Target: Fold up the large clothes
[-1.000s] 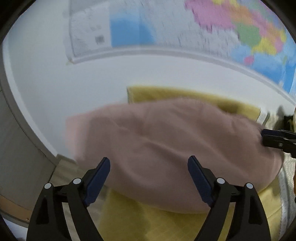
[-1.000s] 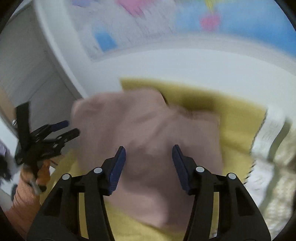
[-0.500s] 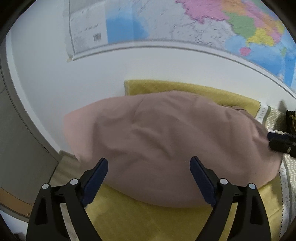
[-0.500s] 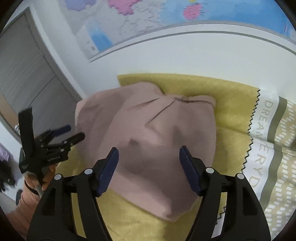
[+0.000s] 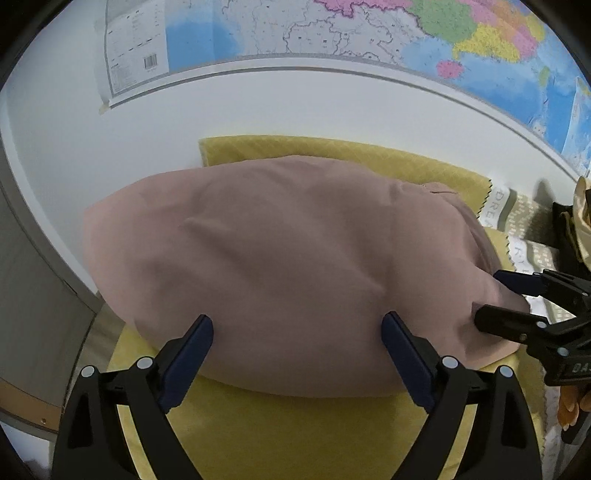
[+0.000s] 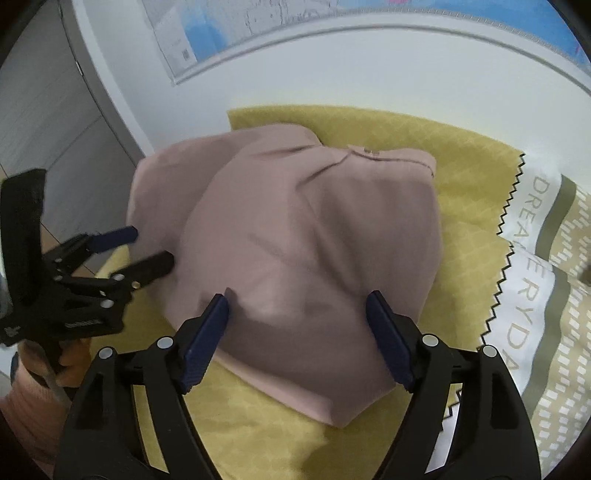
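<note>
Our left tongs [image 5: 297, 354] stood wide over the near edge of a folded pink garment [image 5: 288, 273], gripping nothing. The garment lay in a rounded bundle on a yellow quilted cloth [image 5: 295, 439] spread against a white wall [image 5: 258, 107], with a coloured map [image 5: 369, 29] hanging above. Our right tongs [image 6: 297, 332] were opening, the garment's near corner lying between the blue pads [image 6: 207, 339] without being pinched. A patterned bedspread [image 6: 554, 332] with printed lettering lay just beside the yellow cloth. An orange sleeve [image 6: 26, 406] showed behind the left handle.
</note>
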Motion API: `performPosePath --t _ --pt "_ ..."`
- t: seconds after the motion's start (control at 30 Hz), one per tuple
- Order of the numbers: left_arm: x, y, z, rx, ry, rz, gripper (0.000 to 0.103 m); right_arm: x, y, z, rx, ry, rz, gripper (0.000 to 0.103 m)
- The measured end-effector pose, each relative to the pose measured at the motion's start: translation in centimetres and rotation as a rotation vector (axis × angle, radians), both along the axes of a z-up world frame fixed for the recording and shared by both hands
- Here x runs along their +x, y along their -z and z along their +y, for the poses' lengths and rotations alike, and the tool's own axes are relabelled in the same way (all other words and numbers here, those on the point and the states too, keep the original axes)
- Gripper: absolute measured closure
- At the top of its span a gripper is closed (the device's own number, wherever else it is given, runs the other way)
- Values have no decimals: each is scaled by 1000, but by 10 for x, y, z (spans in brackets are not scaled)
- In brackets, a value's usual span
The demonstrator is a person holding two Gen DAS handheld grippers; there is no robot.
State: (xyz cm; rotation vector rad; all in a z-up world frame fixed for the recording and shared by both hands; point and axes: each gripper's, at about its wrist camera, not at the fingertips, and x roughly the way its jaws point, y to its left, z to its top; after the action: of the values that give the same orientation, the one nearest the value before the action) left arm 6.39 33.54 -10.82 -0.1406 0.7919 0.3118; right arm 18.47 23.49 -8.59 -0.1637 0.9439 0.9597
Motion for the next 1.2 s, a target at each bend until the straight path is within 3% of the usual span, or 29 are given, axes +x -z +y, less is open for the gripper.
performPosePath --t 0.43,0.63,0.97,1.2 --pt "-15 -19 -25 51 -52 -59 7 -20 -15 -26 34 7 -69 18" --pt "-29 -23 -41 65 -86 -99 7 -26 -20 -38 64 33 -83 7" --pt "-68 -28 -74 15 -151 -140 7 -67 -32 -72 75 47 -154 6" --pt "-85 -26 -95 22 -169 -119 7 -96 -30 -89 62 33 -179 6"
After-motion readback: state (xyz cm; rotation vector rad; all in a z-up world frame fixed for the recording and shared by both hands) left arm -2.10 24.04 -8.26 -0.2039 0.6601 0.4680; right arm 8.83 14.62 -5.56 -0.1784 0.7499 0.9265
